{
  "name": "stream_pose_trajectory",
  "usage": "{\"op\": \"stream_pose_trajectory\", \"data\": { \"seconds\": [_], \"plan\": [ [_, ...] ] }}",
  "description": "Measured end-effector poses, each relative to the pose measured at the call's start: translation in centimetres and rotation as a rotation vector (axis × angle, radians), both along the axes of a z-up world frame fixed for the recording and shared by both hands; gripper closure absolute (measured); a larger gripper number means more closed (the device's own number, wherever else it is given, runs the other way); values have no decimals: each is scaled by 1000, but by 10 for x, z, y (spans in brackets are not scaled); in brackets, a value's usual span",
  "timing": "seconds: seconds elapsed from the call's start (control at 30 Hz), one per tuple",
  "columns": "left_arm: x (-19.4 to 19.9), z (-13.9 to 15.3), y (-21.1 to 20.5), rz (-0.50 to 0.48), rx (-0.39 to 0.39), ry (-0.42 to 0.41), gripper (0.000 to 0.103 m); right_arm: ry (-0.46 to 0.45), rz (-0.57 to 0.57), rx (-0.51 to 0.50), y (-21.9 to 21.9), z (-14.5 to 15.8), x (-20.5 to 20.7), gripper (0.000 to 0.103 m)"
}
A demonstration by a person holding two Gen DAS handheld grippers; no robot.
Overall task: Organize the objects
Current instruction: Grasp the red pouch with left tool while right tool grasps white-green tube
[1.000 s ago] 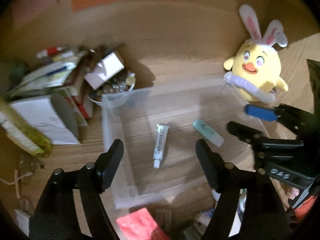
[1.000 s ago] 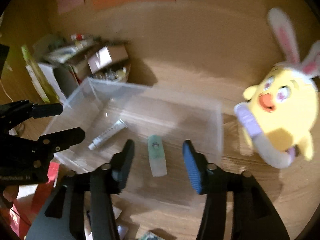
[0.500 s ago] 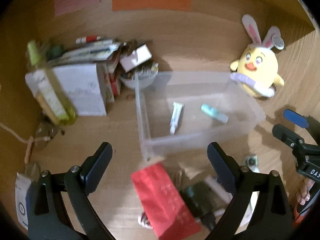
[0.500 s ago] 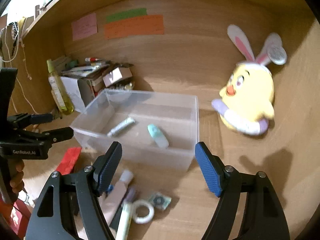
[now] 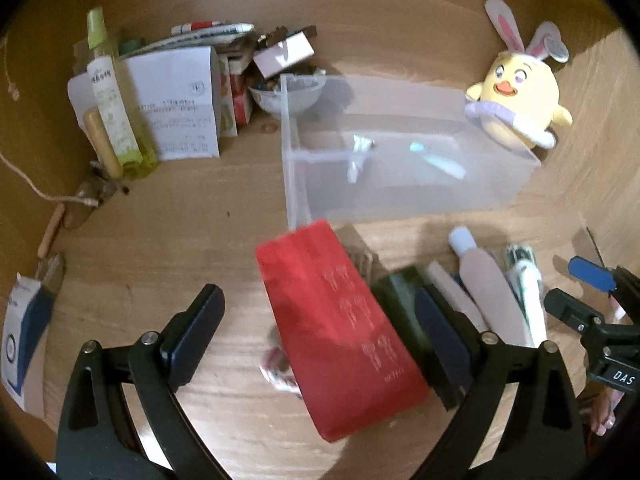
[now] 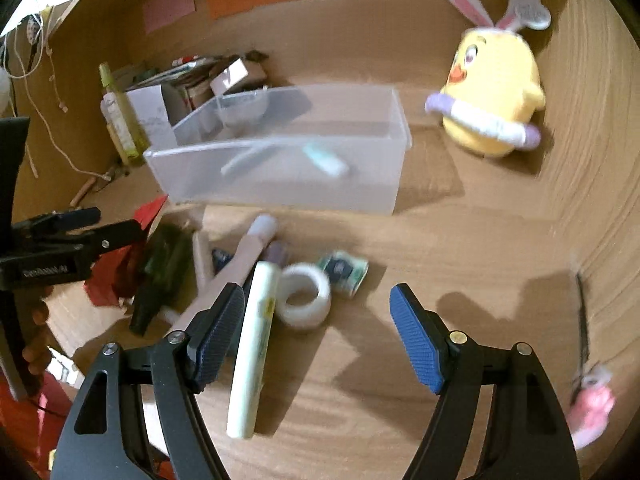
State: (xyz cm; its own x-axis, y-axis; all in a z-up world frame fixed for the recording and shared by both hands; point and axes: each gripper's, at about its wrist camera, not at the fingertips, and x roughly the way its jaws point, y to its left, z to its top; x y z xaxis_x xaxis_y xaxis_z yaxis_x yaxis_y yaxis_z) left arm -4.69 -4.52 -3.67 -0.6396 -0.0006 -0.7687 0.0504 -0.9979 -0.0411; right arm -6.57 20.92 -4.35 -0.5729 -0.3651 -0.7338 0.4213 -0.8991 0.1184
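A clear plastic bin (image 5: pixel 400 196) stands mid-desk and holds a white tube (image 5: pixel 358 152) and a teal tube (image 5: pixel 440 164). In front of it lies a red packet (image 5: pixel 340 328), directly under my left gripper (image 5: pixel 316 332), which is open wide and holds nothing. To its right lie a dark green bottle (image 5: pixel 400 300) and a pink tube (image 5: pixel 488 284). My right gripper (image 6: pixel 318 336) is open above a pale tube (image 6: pixel 256 332) and a white tape roll (image 6: pixel 304 296), touching neither. The bin (image 6: pixel 280 192) sits beyond them.
A yellow chick plush (image 6: pixel 492 92) leans at the back right corner. Boxes, papers, a green spray bottle (image 5: pixel 112 100) and a bowl (image 5: pixel 288 96) crowd the back left. A small green packet (image 6: pixel 344 268) lies by the tape. A cord trails at the left.
Both grippers have drawn back from over the bin to the near side and sunk lower. Their jaws have widened. The pile in front of the bin has come into view.
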Motion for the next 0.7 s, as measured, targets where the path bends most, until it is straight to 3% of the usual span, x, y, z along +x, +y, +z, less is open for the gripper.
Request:
{"op": "stream_pose_trajectory", "data": {
  "seconds": [0.2, 0.63, 0.7],
  "plan": [
    [16, -9, -1, 40, -21, 27, 5, -40, 19, -14, 0, -11, 12, 41],
    [35, -26, -24, 69, 13, 1, 5, -85, 79, 4, -6, -24, 16, 77],
    [36, -31, -29, 71, 33, -7, 12, -81, 81, 7, -7, -24, 16, 81]
  ]
}}
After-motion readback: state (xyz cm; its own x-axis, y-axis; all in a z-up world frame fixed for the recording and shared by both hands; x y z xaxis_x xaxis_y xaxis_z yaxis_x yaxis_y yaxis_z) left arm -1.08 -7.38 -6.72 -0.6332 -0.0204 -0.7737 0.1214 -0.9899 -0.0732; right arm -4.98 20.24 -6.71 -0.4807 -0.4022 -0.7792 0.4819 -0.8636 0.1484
